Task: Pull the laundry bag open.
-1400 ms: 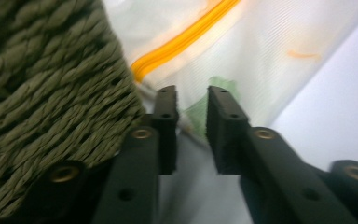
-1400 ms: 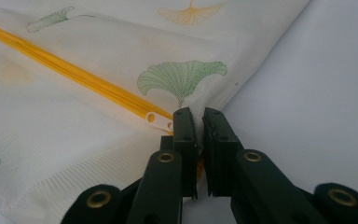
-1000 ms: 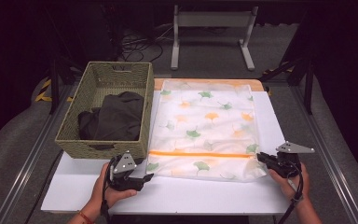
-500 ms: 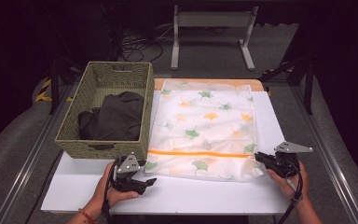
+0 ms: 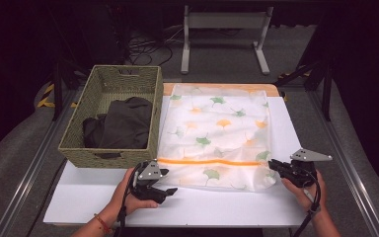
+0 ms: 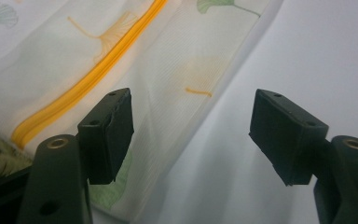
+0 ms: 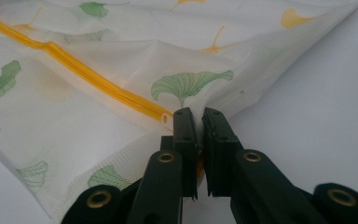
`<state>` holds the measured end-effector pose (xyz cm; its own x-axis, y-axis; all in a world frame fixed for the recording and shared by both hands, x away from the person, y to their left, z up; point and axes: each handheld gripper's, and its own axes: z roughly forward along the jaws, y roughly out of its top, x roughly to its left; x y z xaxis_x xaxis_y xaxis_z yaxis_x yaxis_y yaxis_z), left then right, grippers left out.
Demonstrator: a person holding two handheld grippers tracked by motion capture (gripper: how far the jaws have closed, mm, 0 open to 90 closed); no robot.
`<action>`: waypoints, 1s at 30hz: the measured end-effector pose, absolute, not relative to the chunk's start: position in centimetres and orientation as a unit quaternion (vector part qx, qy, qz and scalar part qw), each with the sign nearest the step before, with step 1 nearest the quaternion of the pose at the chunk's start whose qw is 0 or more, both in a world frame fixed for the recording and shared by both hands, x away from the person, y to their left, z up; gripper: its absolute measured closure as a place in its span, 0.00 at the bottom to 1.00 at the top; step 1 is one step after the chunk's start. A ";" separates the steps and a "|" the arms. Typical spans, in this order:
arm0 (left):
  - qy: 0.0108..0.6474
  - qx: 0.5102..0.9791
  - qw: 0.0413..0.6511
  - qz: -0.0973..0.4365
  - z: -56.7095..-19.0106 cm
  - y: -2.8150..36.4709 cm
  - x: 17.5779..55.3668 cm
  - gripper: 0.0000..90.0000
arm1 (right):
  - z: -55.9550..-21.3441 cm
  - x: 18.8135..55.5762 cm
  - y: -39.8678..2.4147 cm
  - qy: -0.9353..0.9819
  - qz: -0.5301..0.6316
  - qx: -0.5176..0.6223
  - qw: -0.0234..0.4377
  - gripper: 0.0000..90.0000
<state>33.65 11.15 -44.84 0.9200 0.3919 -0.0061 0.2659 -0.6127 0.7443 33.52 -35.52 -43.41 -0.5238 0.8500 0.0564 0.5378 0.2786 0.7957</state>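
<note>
Laundry bag point(image 5: 216, 133) flat on table point(image 5: 237, 202), right of basket point(image 5: 112, 116), unmoved since earlier frame.
High view: left tongs point(image 5: 170, 191) shifted right along bag's near edge.
Left gripper view: left tongs, jaws apart, just been closing, empty.
Right gripper view: right tongs point(image 7: 199, 135) clamp bag's corner by zipper point(image 7: 74, 70).

The white mesh laundry bag point(image 5: 216, 136) lies flat on the white table, patterned with green and orange ginkgo leaves (orange zipper point(image 5: 209, 162) running across near its front edge), beside the basket.
</note>
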 end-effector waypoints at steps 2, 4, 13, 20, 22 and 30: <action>0.182 0.896 0.398 0.077 -44.7 10.8 33.6 0.36 | -43.2 33.5 -35.5 0.773 0.406 0.447 0.196 0.94; 0.174 0.896 0.401 0.071 -44.5 10.1 33.7 0.37 | -42.9 33.5 -35.4 0.773 0.408 0.443 0.197 0.94; 0.124 0.904 0.405 0.056 -43.0 6.0 34.5 0.44 | -41.2 33.3 -35.0 0.763 0.442 0.428 0.198 0.94; 0.098 0.903 0.417 0.045 -42.1 0.9 35.9 0.55 | -40.6 33.3 -34.5 0.766 0.450 0.414 0.197 0.94; 0.089 0.904 0.417 0.041 -42.1 -0.7 36.3 0.57 | -40.5 33.3 -34.5 0.765 0.451 0.414 0.198 0.94; 0.069 0.905 0.420 0.026 -42.0 -5.4 37.3 0.64 | -40.1 33.1 -34.0 0.768 0.457 0.403 0.196 0.95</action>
<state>37.32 -5.38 -42.04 0.9890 0.1475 -0.0103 0.1030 -0.6378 0.7633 33.11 -34.02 -40.12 -0.5980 0.7986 0.0680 0.4412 0.2571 0.8598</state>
